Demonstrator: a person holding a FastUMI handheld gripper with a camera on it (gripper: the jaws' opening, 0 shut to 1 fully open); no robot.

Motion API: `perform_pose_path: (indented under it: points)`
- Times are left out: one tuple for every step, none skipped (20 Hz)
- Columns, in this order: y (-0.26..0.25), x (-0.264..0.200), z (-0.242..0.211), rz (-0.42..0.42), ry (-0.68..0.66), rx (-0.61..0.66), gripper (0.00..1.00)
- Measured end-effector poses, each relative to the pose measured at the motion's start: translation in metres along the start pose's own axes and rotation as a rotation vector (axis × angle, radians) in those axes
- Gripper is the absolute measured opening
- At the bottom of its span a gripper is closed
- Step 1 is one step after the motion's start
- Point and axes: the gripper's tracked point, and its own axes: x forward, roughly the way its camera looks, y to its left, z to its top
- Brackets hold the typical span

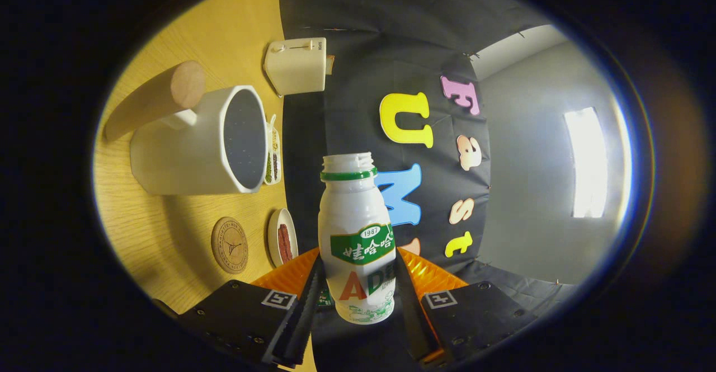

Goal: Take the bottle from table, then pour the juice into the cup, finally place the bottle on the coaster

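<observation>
Hand-held gripper [358, 296] clamped on bottle [356, 238] – both fingers pressed against its lower body, cap off, neck open. View rolled sideways. White cup [190, 148] with wooden handle on worktop [168, 238], beyond bottle, mouth facing it. Round coaster [229, 244] on worktop between cup and fingers – small dish [281, 238] just beside coaster. Cream box [296, 65] farther past cup.
</observation>
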Motion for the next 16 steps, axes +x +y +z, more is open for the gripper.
perform_pose_path:
  points:
    - [-0.0022,0.0007,0.0002,-0.004,-0.001,-0.009,0.69]
    - [-0.0035,0.0,-0.0001,-0.012,-0.001,-0.018,0.69]
    - [-0.0066,0.0009,-0.0014,-0.018,-0.001,-0.026,0.69]
    - [-0.0074,0.0004,-0.002,-0.02,-0.002,-0.032,0.69]
    - [-0.0073,0.0011,-0.0028,-0.021,-0.003,-0.037,0.69]
    - [-0.0072,0.0007,-0.002,-0.024,-0.003,-0.045,0.69]
    - [-0.0081,0.001,-0.003,-0.028,-0.004,-0.054,0.68]
    - [-0.0089,0.0006,-0.0024,-0.032,-0.006,-0.063,0.69]
    - [-0.0097,0.0005,-0.0026,-0.035,-0.009,-0.069,0.69]
    - [-0.0106,0.0016,-0.0025,-0.037,-0.011,-0.074,0.69]
    - [-0.0101,0.001,-0.0026,-0.039,-0.012,-0.077,0.69]
    - [-0.0106,0.0015,-0.0025,-0.043,-0.013,-0.082,0.68]
    - [-0.0117,0.0015,-0.0023,-0.048,-0.015,-0.088,0.69]
    - [-0.0121,0.0017,-0.0023,-0.055,-0.017,-0.094,0.69]
    - [-0.0121,0.0014,-0.0021,-0.06,-0.018,-0.1,0.69]
    - [-0.0118,0.0021,-0.0019,-0.062,-0.019,-0.103,0.68]
